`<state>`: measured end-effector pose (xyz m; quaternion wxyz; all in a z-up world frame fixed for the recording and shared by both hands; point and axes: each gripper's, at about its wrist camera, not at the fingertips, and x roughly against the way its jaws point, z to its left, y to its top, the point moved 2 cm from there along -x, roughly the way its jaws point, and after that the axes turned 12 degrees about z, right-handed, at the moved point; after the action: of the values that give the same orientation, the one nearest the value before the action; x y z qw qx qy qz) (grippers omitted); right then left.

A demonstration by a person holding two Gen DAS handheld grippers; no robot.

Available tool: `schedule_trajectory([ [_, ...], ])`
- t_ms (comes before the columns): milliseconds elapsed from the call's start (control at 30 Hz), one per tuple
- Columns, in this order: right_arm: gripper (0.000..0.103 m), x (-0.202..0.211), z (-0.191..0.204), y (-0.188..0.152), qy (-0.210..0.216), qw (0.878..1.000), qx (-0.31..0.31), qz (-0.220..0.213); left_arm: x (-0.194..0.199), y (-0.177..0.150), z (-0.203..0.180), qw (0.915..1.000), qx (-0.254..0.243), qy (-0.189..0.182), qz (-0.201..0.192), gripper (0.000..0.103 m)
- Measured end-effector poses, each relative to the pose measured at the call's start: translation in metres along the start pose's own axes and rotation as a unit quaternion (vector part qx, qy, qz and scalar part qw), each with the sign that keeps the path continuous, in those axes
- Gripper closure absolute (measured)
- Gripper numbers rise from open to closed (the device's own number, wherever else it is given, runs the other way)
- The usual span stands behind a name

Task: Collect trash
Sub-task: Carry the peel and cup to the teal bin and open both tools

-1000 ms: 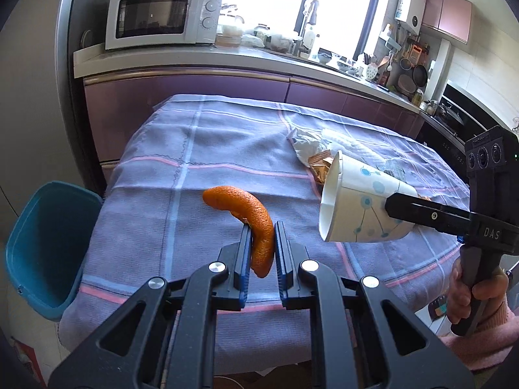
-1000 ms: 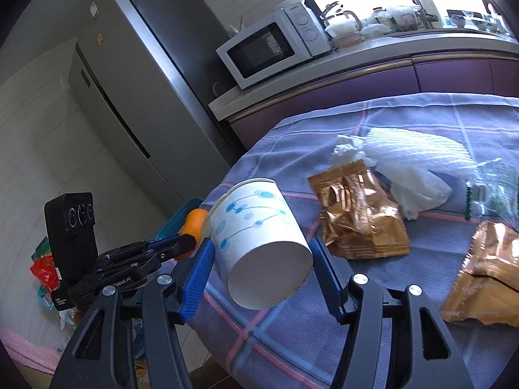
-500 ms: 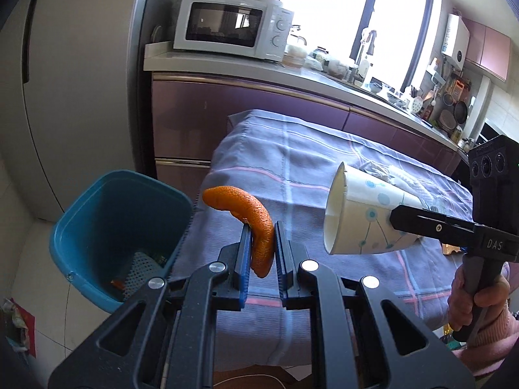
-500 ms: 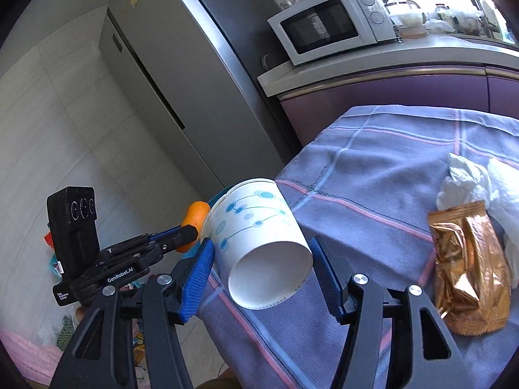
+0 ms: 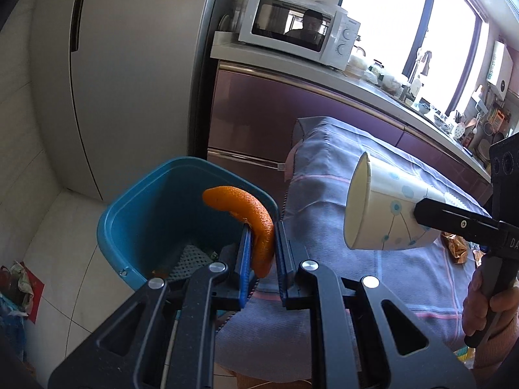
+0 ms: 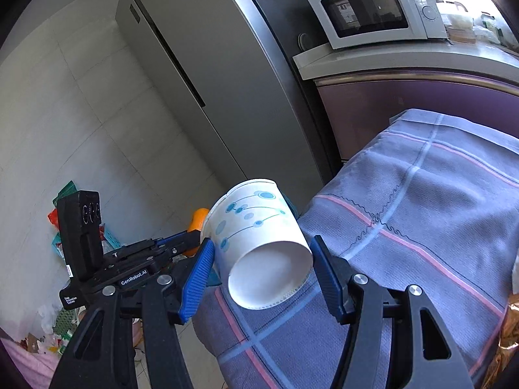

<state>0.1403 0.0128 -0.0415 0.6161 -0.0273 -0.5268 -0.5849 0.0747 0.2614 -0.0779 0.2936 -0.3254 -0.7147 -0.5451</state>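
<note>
My left gripper is shut on a curved orange peel, which hangs over the near right rim of a blue trash bin on the floor. Inside the bin lie a grey mesh piece and some scraps. My right gripper is shut on a white paper cup with blue dots, held on its side above the table's left end. The same cup shows at the right of the left wrist view. The left gripper with its peel appears just left of the cup.
A table under a purple checked cloth stands right of the bin. A grey fridge and a purple counter with a microwave are behind. Gold snack wrappers lie on the cloth. Bags and clutter sit on the floor at left.
Both grippers have swung left, from over the table to its left end. The peel now hangs over the bin's rim, and the cup has followed beside it. Both grips are unchanged.
</note>
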Motion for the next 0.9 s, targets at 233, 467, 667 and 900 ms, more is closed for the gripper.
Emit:
schedule_trajectory([
  [233, 0.044, -0.026, 0.010, 0.015, -0.004, 1.000, 0.011, 0.025, -0.015, -0.002, 0.022, 0.9996, 0.020, 0.009, 0.014, 0.089],
  [467, 0.044, -0.056, 0.019, 0.029, -0.014, 0.998, 0.021, 0.050, -0.027, -0.005, 0.032, 0.9987, 0.040, 0.017, 0.026, 0.089],
  [667, 0.044, -0.081, 0.027, 0.040, -0.025, 0.996, 0.032, 0.073, -0.037, -0.007, 0.040, 0.9979, 0.051, 0.020, 0.035, 0.089],
  [900, 0.044, -0.108, 0.031, 0.050, -0.035, 0.994, 0.038, 0.098, -0.052, -0.007, 0.048, 0.9966, 0.064, 0.022, 0.046, 0.089],
])
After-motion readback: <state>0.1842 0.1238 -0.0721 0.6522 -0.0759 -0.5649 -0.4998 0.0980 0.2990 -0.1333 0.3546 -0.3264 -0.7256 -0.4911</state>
